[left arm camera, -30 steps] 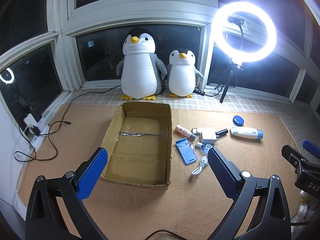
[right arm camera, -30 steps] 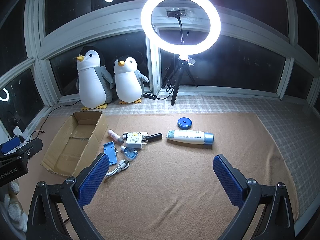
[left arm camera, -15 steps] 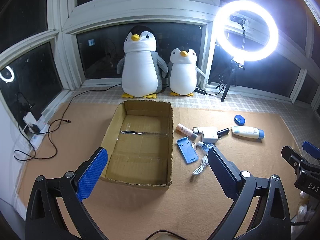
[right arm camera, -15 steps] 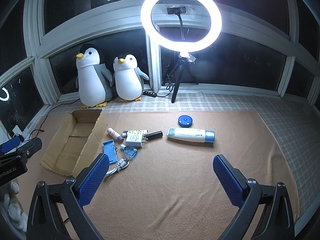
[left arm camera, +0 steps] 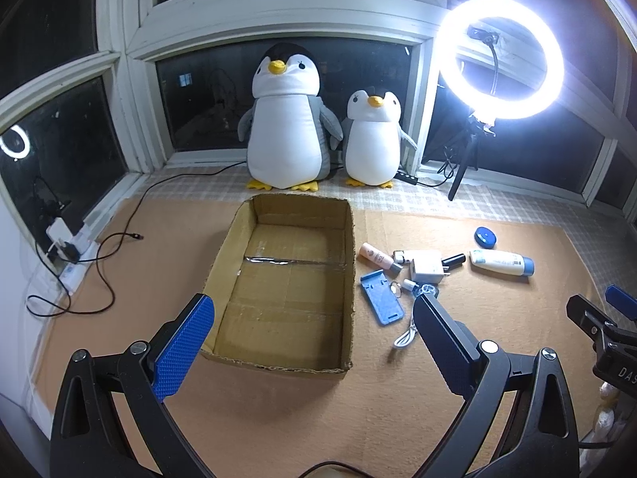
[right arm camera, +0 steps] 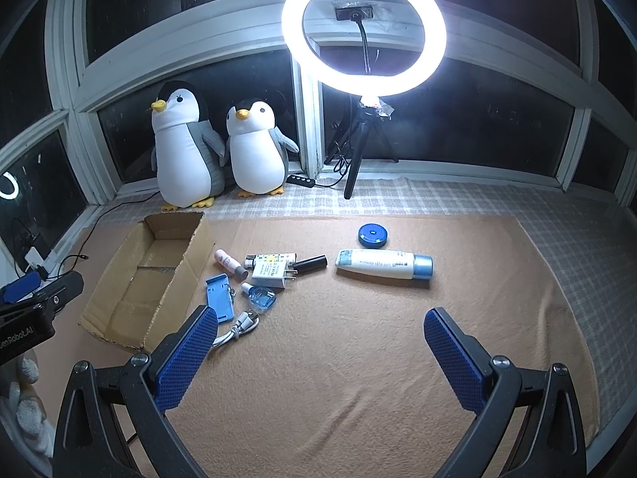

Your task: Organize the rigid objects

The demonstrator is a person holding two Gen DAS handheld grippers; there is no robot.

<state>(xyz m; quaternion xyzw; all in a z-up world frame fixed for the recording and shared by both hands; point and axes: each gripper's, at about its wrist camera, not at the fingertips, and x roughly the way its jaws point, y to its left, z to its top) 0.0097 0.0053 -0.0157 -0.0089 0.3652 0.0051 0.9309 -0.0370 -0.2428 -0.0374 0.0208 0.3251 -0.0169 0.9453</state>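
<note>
Both claws, left claw (left arm camera: pixel 310 314) and right claw (right arm camera: pixel 320 328), hang spread wide and empty above the tan mat (right arm camera: pixel 338 358). Small rigid items lie beside the open brown cardboard box (left arm camera: pixel 286 279), nearest a flat blue plastic stand (right arm camera: pixel 219 296).

The cardboard box (left arm camera: pixel 286 279) stands open-topped with nothing inside, so entry from above is free, though its 4 walls block any sideways approach. Just right of it, small items crowd together, the blue phone stand (right arm camera: pixel 219 296) and white cable (right arm camera: pixel 237 330) nearest. Bare mat (right arm camera: pixel 358 378) lies open in front of them.
</note>
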